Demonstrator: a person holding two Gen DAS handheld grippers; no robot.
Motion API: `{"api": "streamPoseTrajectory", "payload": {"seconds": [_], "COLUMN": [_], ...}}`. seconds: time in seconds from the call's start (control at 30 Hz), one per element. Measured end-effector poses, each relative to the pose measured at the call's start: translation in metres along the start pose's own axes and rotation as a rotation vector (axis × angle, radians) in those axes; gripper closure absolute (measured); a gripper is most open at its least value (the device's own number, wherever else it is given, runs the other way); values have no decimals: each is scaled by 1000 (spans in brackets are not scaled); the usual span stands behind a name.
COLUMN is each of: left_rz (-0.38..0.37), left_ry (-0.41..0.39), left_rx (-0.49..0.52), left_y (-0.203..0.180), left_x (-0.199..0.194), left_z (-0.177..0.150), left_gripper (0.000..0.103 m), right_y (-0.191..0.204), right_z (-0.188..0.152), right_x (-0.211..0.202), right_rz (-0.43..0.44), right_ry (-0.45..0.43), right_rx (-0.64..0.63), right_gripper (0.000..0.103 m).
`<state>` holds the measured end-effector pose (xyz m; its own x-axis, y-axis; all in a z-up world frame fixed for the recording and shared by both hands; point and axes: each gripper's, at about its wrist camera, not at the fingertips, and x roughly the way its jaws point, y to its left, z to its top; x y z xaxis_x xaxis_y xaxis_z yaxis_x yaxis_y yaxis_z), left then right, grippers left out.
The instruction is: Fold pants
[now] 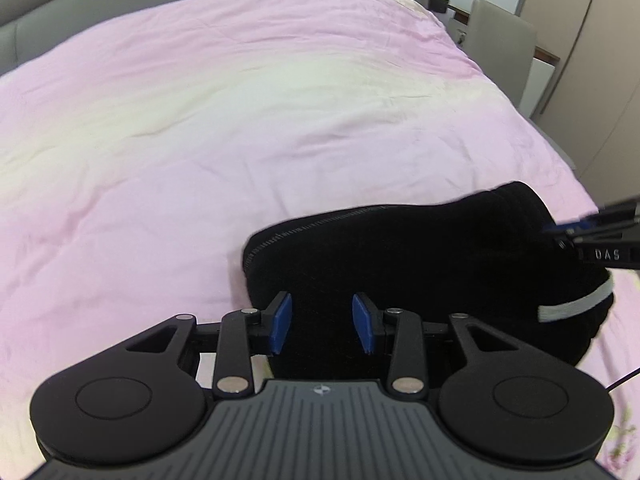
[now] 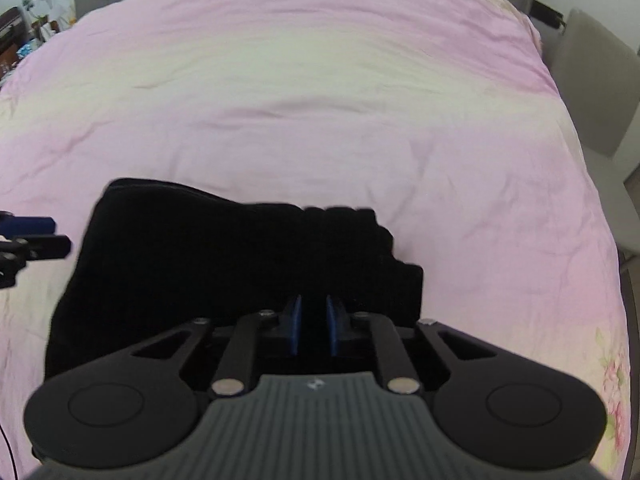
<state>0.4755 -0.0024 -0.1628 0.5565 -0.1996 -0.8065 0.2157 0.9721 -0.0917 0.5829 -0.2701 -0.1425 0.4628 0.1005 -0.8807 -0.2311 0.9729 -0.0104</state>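
Fingers: left gripper (image 1: 322, 322) wide apart, empty | right gripper (image 2: 313, 324) narrowly parted, grip unclear | black pants (image 1: 420, 264) folded, on pink bedspread (image 1: 200, 120)

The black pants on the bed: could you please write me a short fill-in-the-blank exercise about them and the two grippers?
1. The pants are coloured ____.
2. They lie on a bedspread that is mostly ____.
3. The left gripper has its jaws ____, with nothing between them.
4. The gripper whose jaws stand closer together is the ____ gripper.

Missing words: black; pink; open; right
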Motion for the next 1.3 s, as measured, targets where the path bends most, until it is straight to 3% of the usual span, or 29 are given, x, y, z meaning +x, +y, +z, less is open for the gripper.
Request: {"api": "streamPoseTrajectory", "payload": {"seconds": [0.07, 0.13, 0.3, 0.5, 0.63, 0.7, 0.83, 1.1, 1.3], "left_rz": [19, 21, 25, 91, 117, 166, 212, 192, 120], "left_ry": [-2, 16, 47, 67, 107, 121, 125, 85, 130], "left_rx": [-14, -37, -46, -5, -4, 9, 25, 107, 169], "left_y": [2, 5, 1, -11, -14, -15, -14, -44, -74], "left_x": [12, 26, 52, 65, 54, 47, 31, -17, -8], "left_z": [2, 2, 1, -5, 3, 0, -16, -39, -80], "left_gripper": [61, 63, 64, 64, 64, 65, 68, 68, 68], "right_y": [-10, -17, -37, -43, -27, -23, -21, -7, -19], "right_z": [-8, -15, -26, -32, -29, -31, -40, -78, -125], "right_x": [17, 35, 63, 67, 54, 44, 12, -58, -36], "right_rz": [-18, -34, 17, 25, -29, -38, -32, 0, -51], "right_ry": [28, 42, 43, 17, 8, -12, -74, -144, -88], "right_rx": [3, -4, 58, 93, 32, 5, 7, -109, -116], "right_gripper": [103, 98, 98, 98, 96, 93, 79, 78, 78]}}
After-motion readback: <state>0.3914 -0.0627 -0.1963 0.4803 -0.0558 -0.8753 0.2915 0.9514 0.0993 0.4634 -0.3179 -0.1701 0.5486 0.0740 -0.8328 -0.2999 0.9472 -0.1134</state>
